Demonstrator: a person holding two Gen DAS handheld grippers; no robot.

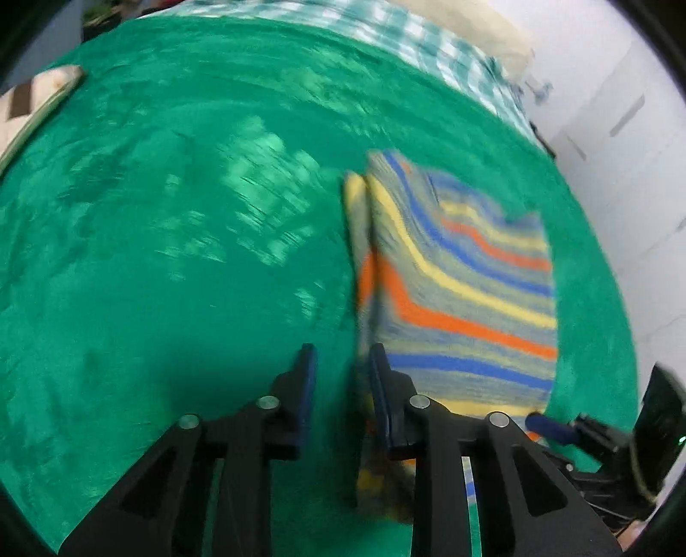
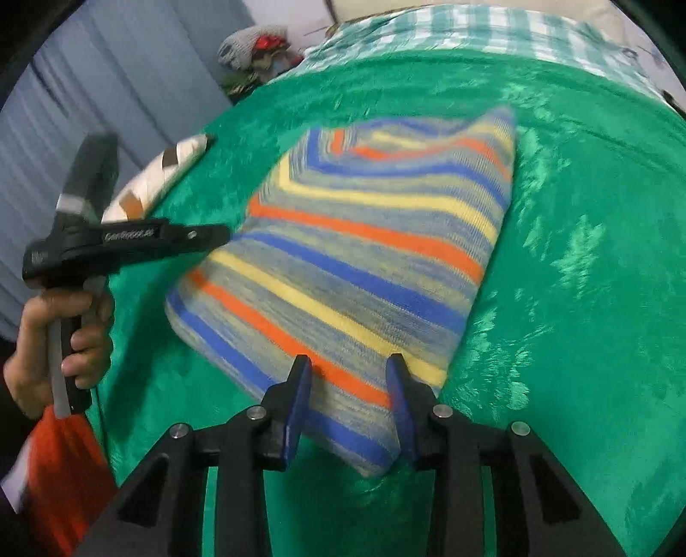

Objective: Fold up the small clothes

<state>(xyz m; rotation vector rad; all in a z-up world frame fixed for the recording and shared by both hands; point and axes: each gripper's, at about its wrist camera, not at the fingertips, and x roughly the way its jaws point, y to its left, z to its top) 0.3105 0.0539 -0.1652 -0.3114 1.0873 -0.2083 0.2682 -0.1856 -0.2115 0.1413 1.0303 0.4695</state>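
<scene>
My left claw (image 1: 343, 355) is spread apart, a clear gap between its two blue pads, and it grips nothing. Green blanket (image 1: 171, 257) shows through the gap. The right-hand pad (image 1: 379, 385) sits over the left border of the striped knit garment (image 1: 463, 291); the frame is blurred there, so I cannot tell whether it touches the cloth or only hangs above it. The left-hand pad is over bare blanket.

My right claw (image 2: 349, 377) is also released, its pads wide apart, nothing pinched between them. The near corner of the garment (image 2: 364, 265) lies across the gap, and both pad tips overlap the cloth's near edge in the right wrist view. Whether they press on it I cannot tell.

The garment is folded into a thick pad with orange, yellow and blue stripes on a grey-blue ground. It lies flat on the green blanket spread over the bed. From my left wrist it runs from 12 to 3 o'clock of the claw, with a narrow folded strip along its left side. From my right wrist it stretches away toward 12 o'clock, with my left hand (image 2: 55, 338) and its black gripper handle at 9 o'clock, the left claw's tip reaching the garment's far left edge.

A cream and brown cushion (image 2: 165, 171) rests on the blanket at 10 o'clock in the right view, apart from the garment. A teal checked sheet (image 2: 493, 30) shows beyond the blanket at 12 o'clock.
</scene>
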